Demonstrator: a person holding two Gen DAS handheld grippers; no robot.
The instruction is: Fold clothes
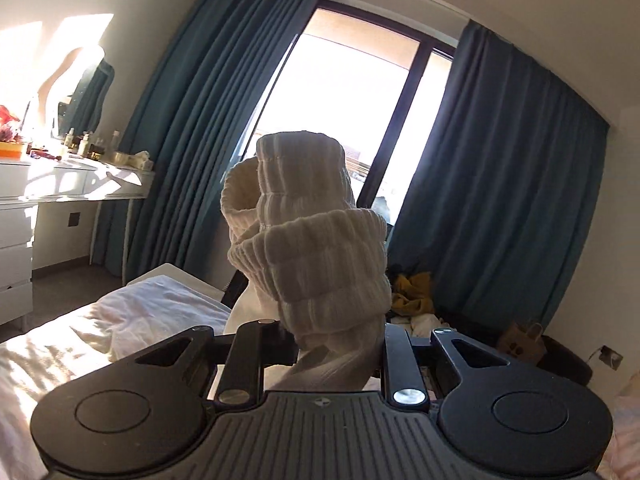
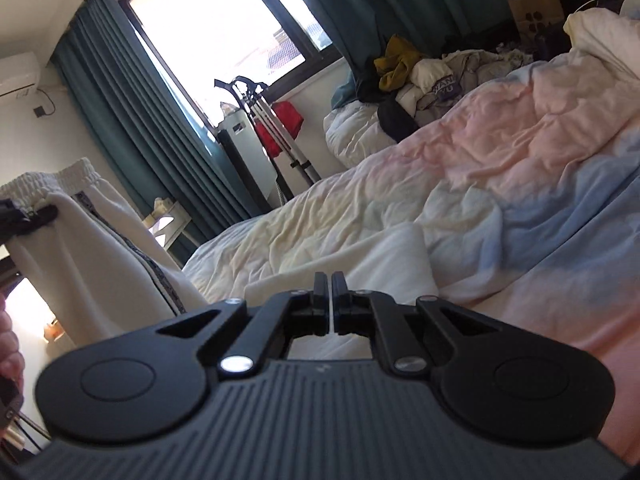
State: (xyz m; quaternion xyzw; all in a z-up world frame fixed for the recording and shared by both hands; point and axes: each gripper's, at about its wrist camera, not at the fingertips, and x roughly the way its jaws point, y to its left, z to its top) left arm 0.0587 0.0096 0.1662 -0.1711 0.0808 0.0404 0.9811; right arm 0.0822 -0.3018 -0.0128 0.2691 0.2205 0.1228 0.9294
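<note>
White ribbed-waist trousers (image 1: 316,248) are lifted in the air, their elastic waistband bunched upright in front of the window. My left gripper (image 1: 336,344) is shut on that waistband, with its fingertips buried in the cloth. In the right wrist view the same trousers (image 2: 92,248) hang at the far left, showing a dark patterned side stripe, pinched at the top by the left gripper (image 2: 24,216). My right gripper (image 2: 331,292) is shut, fingers pressed together with nothing between them, hovering low over the bed near a flat white piece of cloth (image 2: 384,256).
A bed with a rumpled pastel duvet (image 2: 520,152) fills the right side. A pile of clothes (image 2: 420,76) lies by the window, with a paper bag (image 2: 534,10) beyond. A white dresser (image 1: 60,184) with bottles stands left. Blue curtains (image 1: 500,184) flank the window.
</note>
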